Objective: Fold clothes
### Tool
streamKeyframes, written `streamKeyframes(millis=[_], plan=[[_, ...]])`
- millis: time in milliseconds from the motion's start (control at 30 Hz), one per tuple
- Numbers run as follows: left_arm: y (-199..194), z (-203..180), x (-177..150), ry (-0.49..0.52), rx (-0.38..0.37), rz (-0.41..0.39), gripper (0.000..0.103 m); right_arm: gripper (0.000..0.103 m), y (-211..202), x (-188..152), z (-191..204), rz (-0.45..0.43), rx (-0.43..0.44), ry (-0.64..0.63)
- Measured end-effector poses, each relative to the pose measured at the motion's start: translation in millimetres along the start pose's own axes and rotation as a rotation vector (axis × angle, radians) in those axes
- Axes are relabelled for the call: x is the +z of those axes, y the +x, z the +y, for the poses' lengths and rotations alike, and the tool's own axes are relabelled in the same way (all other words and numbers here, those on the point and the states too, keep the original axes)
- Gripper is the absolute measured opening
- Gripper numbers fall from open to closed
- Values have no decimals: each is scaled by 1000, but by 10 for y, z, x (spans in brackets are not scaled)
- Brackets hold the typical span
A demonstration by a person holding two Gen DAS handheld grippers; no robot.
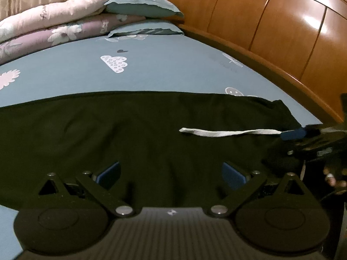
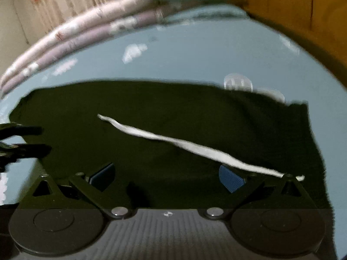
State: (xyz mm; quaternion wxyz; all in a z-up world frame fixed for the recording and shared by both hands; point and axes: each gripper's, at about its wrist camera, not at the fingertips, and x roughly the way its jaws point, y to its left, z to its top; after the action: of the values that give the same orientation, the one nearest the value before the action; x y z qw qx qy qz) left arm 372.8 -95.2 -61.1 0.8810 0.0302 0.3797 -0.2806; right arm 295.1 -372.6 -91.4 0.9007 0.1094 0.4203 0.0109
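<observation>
Across the near half of the bed point(image 1: 164, 73), a dark garment point(image 1: 130, 134) is spread flat on the blue sheet, which is printed with white clouds. A white drawstring point(image 1: 227, 132) is laid on the garment's right part; in the right wrist view the same drawstring point(image 2: 173, 142) is seen running diagonally from the middle of the cloth down to the near right, over the linkage of the right tool point(image 2: 167, 176).

The left tool point(image 1: 171, 173) is held over the near middle of the garment with its jaws spread wide; nothing is gripped between the blue pads point(image 1: 233, 176). The right tool is likewise held wide open above the cloth, and its blue pads point(image 2: 231, 177) are closed on nothing. Whether either tool touches the fabric cannot be told.

At the far left of the bed, folded quilts point(image 1: 54, 23) in pale pink and mauve are stacked, with two blue pillows point(image 1: 143, 6) just beside them. A wooden headboard point(image 1: 271, 21) is seen along the right side. In the left wrist view the right tool point(image 1: 308, 138) appears at the right edge, near the drawstring's end, though it is blurred there.
</observation>
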Motion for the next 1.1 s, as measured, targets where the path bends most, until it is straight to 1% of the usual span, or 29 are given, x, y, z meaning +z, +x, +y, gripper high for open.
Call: streamKeyframes(millis=[67, 167, 300, 367, 433, 500, 600, 667, 767, 867, 933, 1000, 1033, 1100], plan=[[-18, 35, -6, -8, 2, -1, 99, 103, 60, 5, -69, 14, -51, -19], [-46, 90, -14, -20, 7, -7, 99, 103, -37, 75, -66, 23, -145, -54], [-28, 93, -25, -25, 2, -10, 99, 103, -224, 225, -73, -36, -68, -43], [-23, 74, -31, -17, -1, -10, 99, 103, -185, 322, -47, -54, -41, -57], [-31, 64, -31, -4, -1, -10, 99, 103, -82, 396, -65, -52, -14, -47], [-42, 72, -36, 2, 9, -12, 99, 103, 125, 439, -125, -6, 29, -25], [-58, 90, -52, 9, 26, -11, 99, 103, 401, 465, -293, 56, 19, -11], [-66, 92, -66, 18, 35, -9, 99, 103, 429, 511, -368, 17, -13, -55], [-79, 94, -74, 24, 43, -13, 99, 103, 445, 629, -508, 18, -45, -11], [-87, 105, -77, 15, 39, -16, 99, 103, 355, 706, -539, 23, -16, 55], [-91, 109, -85, 17, 38, -16, 99, 103, 252, 719, -495, 1, 35, 47], [-92, 117, -93, 16, 34, -13, 99, 103, 233, 718, -456, 5, 66, 31], [-92, 121, -96, 14, 32, -11, 99, 103, 261, 716, -441, 14, 59, 21], [-94, 133, -91, 9, 27, -7, 99, 103, 361, 702, -487, 46, 7, 17]])
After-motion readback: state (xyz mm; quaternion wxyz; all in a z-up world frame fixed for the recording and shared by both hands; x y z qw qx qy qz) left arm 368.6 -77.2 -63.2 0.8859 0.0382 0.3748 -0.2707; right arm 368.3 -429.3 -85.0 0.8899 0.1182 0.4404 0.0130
